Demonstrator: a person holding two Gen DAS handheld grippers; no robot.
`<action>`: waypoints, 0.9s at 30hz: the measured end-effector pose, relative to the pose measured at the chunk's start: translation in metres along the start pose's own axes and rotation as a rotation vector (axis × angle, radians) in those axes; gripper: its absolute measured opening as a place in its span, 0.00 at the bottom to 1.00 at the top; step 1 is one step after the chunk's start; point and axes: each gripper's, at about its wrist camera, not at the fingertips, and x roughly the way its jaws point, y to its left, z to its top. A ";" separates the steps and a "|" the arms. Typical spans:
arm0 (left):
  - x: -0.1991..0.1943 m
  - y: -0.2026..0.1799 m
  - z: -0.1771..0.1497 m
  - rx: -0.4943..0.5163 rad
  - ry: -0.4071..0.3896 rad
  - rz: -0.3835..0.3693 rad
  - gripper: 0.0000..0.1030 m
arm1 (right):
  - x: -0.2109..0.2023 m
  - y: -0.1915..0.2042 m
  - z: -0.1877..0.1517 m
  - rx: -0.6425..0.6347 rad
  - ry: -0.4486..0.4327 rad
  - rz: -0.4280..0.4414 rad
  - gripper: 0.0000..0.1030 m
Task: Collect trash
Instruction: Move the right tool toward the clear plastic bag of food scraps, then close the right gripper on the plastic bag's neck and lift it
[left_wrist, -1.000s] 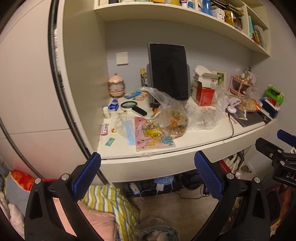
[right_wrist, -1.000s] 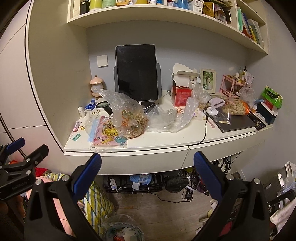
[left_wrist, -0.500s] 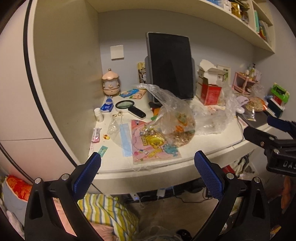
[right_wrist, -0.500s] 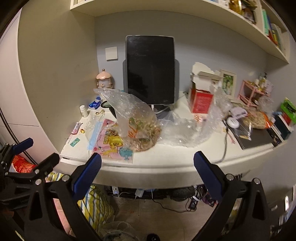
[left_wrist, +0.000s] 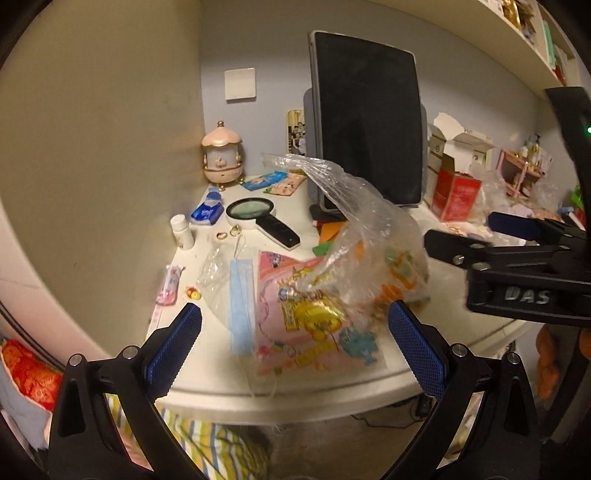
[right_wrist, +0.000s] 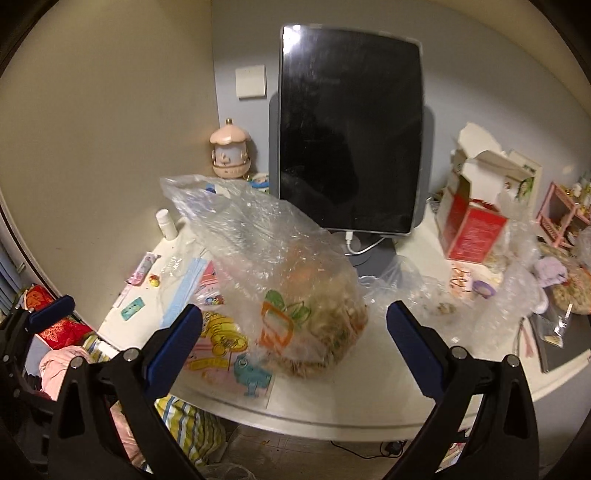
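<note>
A clear plastic bag (left_wrist: 373, 254) (right_wrist: 291, 291) holding food scraps stands on the white desk (left_wrist: 295, 384) (right_wrist: 332, 402), on top of a pink cartoon sheet (left_wrist: 314, 328). A blue face mask (left_wrist: 242, 299) and a small clear bag (left_wrist: 214, 273) lie to its left. More crumpled clear plastic (right_wrist: 509, 295) sits to its right. My left gripper (left_wrist: 293, 334) is open, hovering in front of the mask and sheet. My right gripper (right_wrist: 293, 334) is open too, its fingers framing the lower part of the bag from the near side, apart from it.
A dark upright screen (right_wrist: 351, 147) stands behind the bag. A magnifying glass (left_wrist: 258, 214), a pink lantern (left_wrist: 221, 155), a small white bottle (left_wrist: 183, 230) and a torn red box (right_wrist: 472, 229) are on the desk. Striped bedding (right_wrist: 188, 424) lies below the desk edge.
Both grippers have moved forward and closer to the desk, so the bag and sheet now fill the views. Both stay open.
</note>
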 end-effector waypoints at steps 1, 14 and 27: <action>0.004 0.000 0.001 0.007 0.000 0.003 0.95 | 0.010 0.000 0.002 -0.005 0.012 0.001 0.94; 0.053 -0.008 0.003 0.035 0.031 -0.014 0.95 | 0.082 0.002 0.015 -0.029 0.084 0.006 0.94; 0.087 -0.005 0.004 0.008 0.049 -0.032 0.95 | 0.109 0.002 0.017 -0.031 0.146 0.059 0.53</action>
